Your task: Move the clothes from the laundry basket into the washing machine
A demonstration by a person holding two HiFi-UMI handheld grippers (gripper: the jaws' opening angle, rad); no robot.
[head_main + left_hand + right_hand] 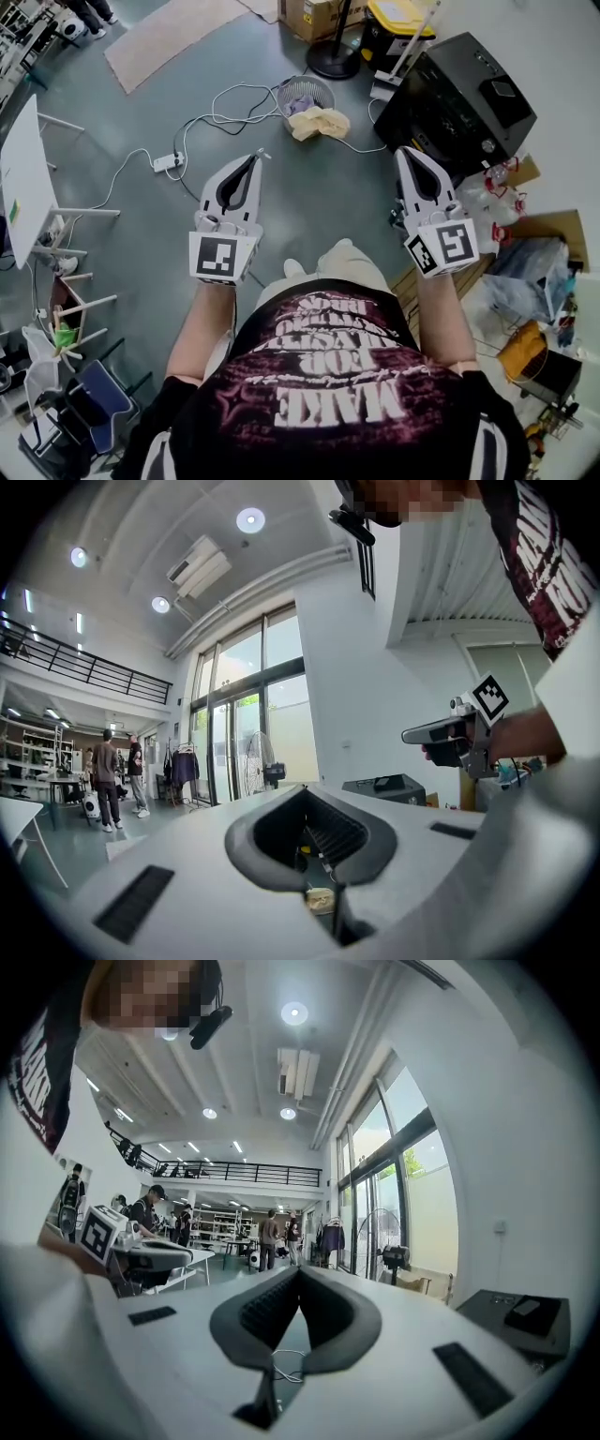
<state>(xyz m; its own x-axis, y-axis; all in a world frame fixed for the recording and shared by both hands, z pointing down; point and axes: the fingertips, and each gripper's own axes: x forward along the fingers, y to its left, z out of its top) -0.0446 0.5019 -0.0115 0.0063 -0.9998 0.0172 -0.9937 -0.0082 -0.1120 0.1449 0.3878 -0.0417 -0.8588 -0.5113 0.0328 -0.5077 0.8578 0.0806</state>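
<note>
A wire laundry basket stands on the grey floor ahead, with purple cloth inside and a yellow cloth spilling over its near rim. A black washing machine sits to its right, also seen in the left gripper view and the right gripper view. My left gripper and right gripper are held level at waist height, well short of the basket. Both are shut with nothing between the jaws. In its own view the left gripper shows the yellow cloth through its gap. The right gripper is empty.
A white power strip with cables lies on the floor left of the basket. A white table stands at the left. Behind the basket are a fan base, a cardboard box and a yellow-lidded bin. Plastic bags crowd the right. People stand far off.
</note>
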